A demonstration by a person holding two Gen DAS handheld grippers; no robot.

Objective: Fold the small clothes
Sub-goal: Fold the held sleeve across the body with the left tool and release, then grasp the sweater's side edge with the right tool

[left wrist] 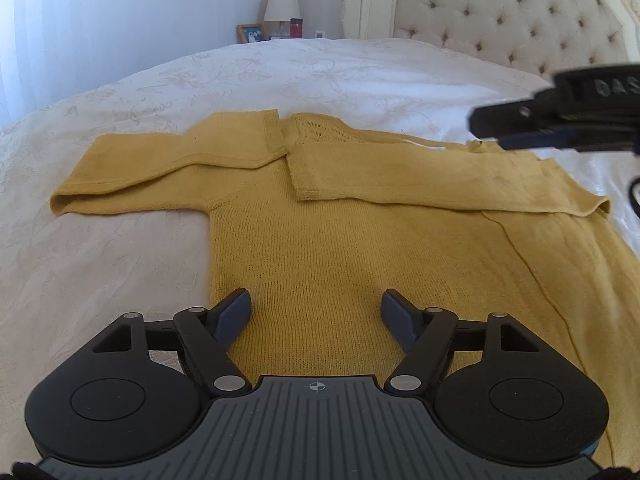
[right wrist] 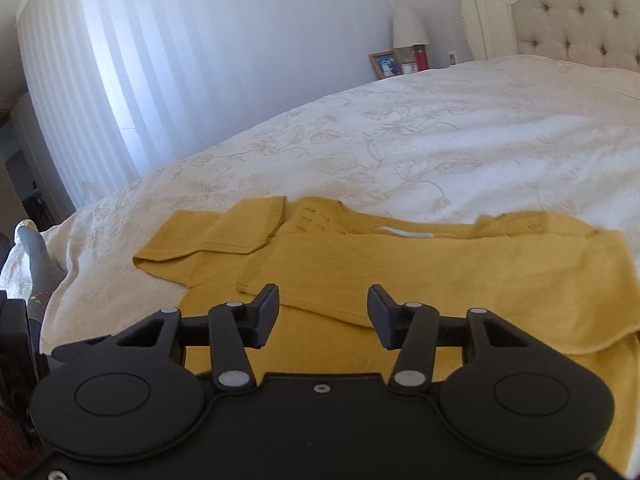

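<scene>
- The yellow knit sweater [left wrist: 320,248] lies flat on the bed [left wrist: 120,248], its hem toward the near edge and its neck toward the headboard [left wrist: 520,12].
- Both sleeves are already folded in across the chest: the left sleeve [left wrist: 168,168] doubled back on itself, the right sleeve [left wrist: 440,176] laid across so that its cuff rests near the collar.
- The left gripper [left wrist: 316,314] hovers over the lower body of the sweater with its jaws spread and nothing pinched between them.
- The right gripper [right wrist: 323,312] hangs over the right sleeve, near its cuff, jaws apart with a clear gap and no cloth caught; whether its pads brush the knit I cannot tell.
- Judged from how things lie, the step in hand is the lengthwise fold: hem up to the shoulders.
- To do it well, each gripper should take the hem near one bottom corner and catch both layers of the knit.
- Lift only enough to clear the bed, and carry both corners toward the headboard together, so the folded sleeves stay trapped and do not slide out.
- The knit is soft and stretchy; an uneven pull would likely skew the fold line.
- Set the hem down level with the shoulder line, then release.
</scene>
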